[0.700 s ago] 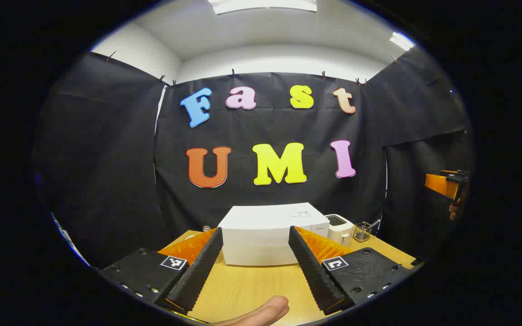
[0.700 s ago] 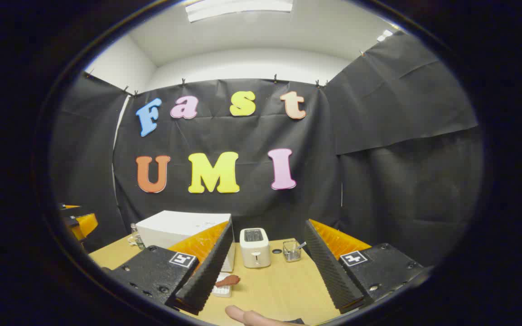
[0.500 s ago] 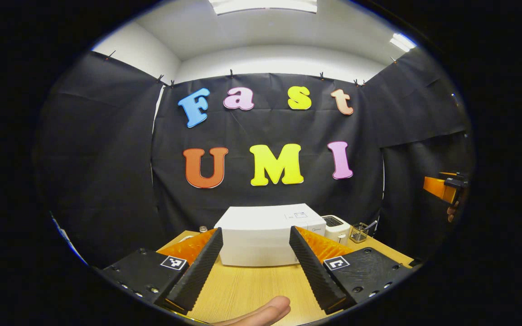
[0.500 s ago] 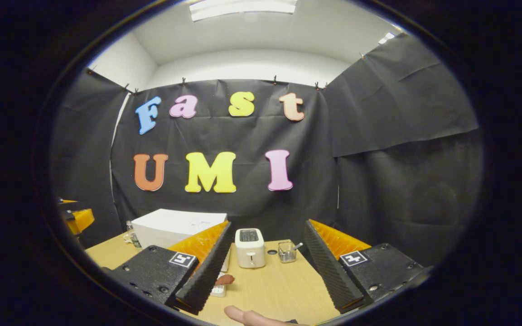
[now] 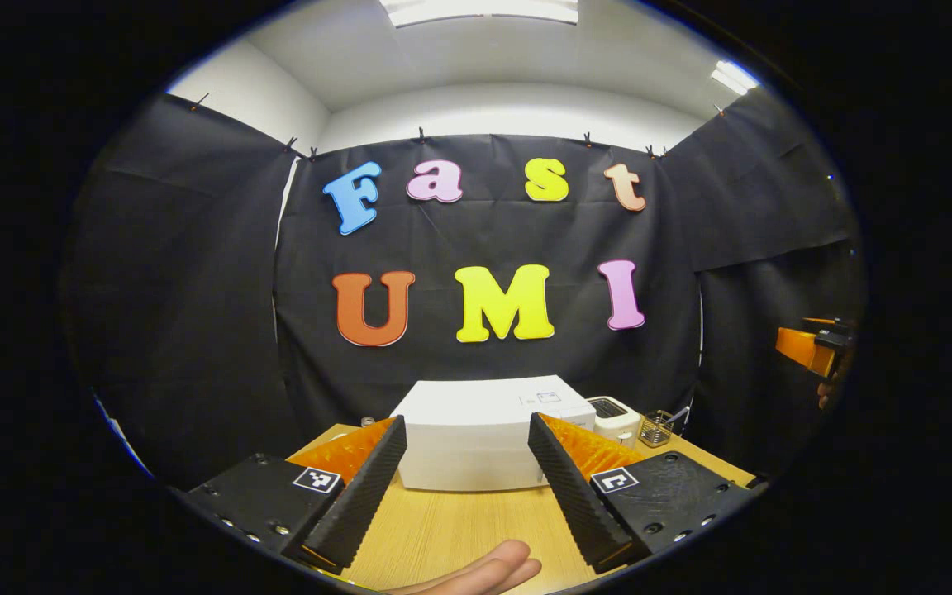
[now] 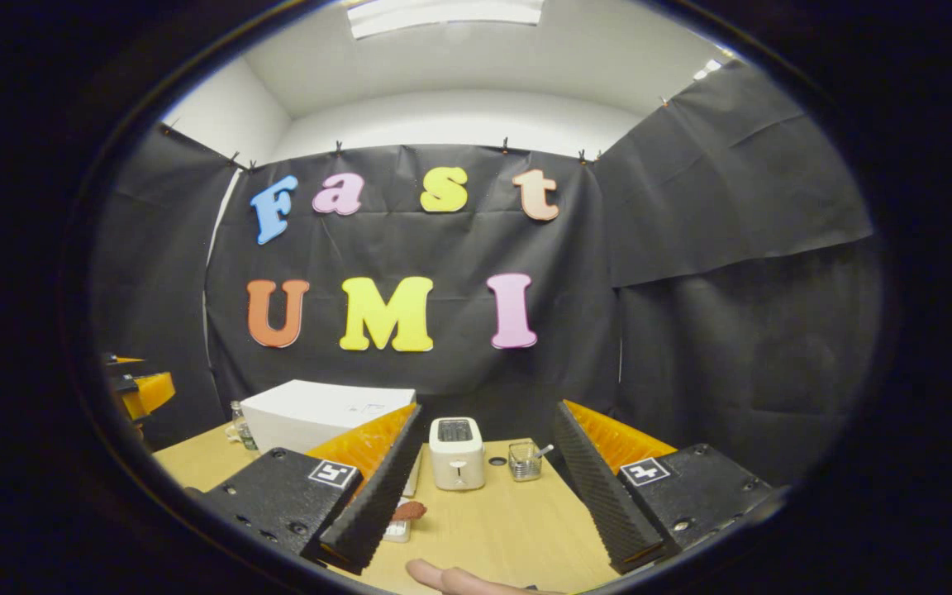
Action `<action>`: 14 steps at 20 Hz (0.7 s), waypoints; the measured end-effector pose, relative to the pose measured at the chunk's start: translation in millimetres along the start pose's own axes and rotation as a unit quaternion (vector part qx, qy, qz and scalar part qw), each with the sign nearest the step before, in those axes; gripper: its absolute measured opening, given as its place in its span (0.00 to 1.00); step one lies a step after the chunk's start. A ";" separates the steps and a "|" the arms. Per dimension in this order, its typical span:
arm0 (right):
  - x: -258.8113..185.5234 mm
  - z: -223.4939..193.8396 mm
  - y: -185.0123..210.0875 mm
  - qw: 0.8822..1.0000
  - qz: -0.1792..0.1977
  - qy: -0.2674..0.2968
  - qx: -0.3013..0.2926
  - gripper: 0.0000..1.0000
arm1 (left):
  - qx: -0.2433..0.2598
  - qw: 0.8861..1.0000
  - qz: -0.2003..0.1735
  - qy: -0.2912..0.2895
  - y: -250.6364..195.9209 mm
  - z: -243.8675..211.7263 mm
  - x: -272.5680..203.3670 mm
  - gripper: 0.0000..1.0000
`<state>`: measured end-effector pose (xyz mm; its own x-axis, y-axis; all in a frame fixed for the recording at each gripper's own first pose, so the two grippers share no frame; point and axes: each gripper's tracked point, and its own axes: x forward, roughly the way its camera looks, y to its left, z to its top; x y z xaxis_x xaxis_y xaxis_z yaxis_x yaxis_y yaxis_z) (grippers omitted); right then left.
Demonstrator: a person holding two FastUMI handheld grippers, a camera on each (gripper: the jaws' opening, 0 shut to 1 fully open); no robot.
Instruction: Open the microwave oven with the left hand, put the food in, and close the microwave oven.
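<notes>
Left gripper [image 5: 464, 487] hangs wide open and empty, the white microwave [image 5: 488, 434] dead ahead between its fingers, broadside across the surface [image 5: 443, 529], while the right gripper [image 6: 484, 483], open and empty too, sits farther right near the food [image 6: 408, 511].

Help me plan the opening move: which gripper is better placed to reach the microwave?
Left. The microwave sits straight ahead between the left gripper's open fingers. From the right gripper it lies off to the left, with the toaster ahead instead.
</notes>
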<state>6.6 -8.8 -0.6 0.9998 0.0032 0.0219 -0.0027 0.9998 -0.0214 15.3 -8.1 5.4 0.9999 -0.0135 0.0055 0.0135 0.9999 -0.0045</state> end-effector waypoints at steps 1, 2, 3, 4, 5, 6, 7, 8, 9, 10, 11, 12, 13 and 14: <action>0.5 1.6 1.3 1.000 0.002 -0.004 -0.002 1.00 | -0.004 1.000 0.000 -0.002 -2.5 1.2 3.5 0.94; 1.2 3.4 1.1 1.000 0.003 -0.007 -0.003 1.00 | -0.005 1.000 -0.001 -0.005 -5.1 2.9 5.7 0.94; 1.4 5.8 2.0 1.000 0.006 -0.010 -0.003 1.00 | -0.007 1.000 -0.004 -0.008 -9.5 3.3 10.7 0.94; 2.8 9.4 2.5 1.000 0.008 -0.015 -0.004 1.00 | -0.007 1.000 -0.005 -0.007 -12.9 1.6 15.5 0.94; 3.3 11.7 1.9 1.000 0.010 -0.020 -0.004 1.00 | -0.006 1.000 -0.005 -0.003 -15.8 -0.8 20.0 0.94; 3.4 14.2 2.4 1.000 0.013 -0.024 -0.003 1.00 | -0.006 1.000 -0.005 0.002 -19.5 -4.2 24.0 0.94; 3.6 14.2 4.0 0.999 0.016 -0.028 -0.003 0.90 | -0.008 1.000 -0.006 0.008 -24.7 -9.3 30.4 0.94; 2.8 14.3 5.1 0.999 0.021 -0.029 -0.002 1.00 | -0.011 1.000 -0.006 0.015 -30.4 -15.4 38.8 0.94; 2.9 13.2 6.3 0.999 0.026 -0.029 -0.001 1.00 | -0.010 1.000 -0.010 0.017 -37.3 -19.9 46.0 0.94; 2.2 12.5 5.3 0.999 0.028 -0.029 0.000 1.00 | -0.006 1.000 -0.012 0.011 -43.0 -21.5 54.2 0.94; 2.1 12.7 3.2 0.999 0.028 -0.032 0.002 0.90 | -0.002 1.000 -0.012 0.004 -47.7 -23.7 62.1 0.94; 1.9 13.2 0.4 0.999 0.027 -0.033 0.002 0.90 | 0.000 1.000 -0.013 0.003 -54.5 -29.5 70.2 0.94; 1.7 12.0 -1.5 0.999 0.025 -0.034 0.002 1.00 | -0.001 1.000 -0.013 0.007 -59.7 -38.3 77.9 0.93; 2.0 11.7 -3.2 0.999 0.024 -0.034 0.000 1.00 | -0.008 1.000 -0.017 0.015 -66.2 -48.3 86.3 0.94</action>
<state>8.3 -11.7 11.2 0.9947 0.0517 0.0891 -0.0497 0.9985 -0.0238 100.9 -75.6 -42.1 0.9986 -0.0483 -0.0236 0.0478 0.9986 -0.0212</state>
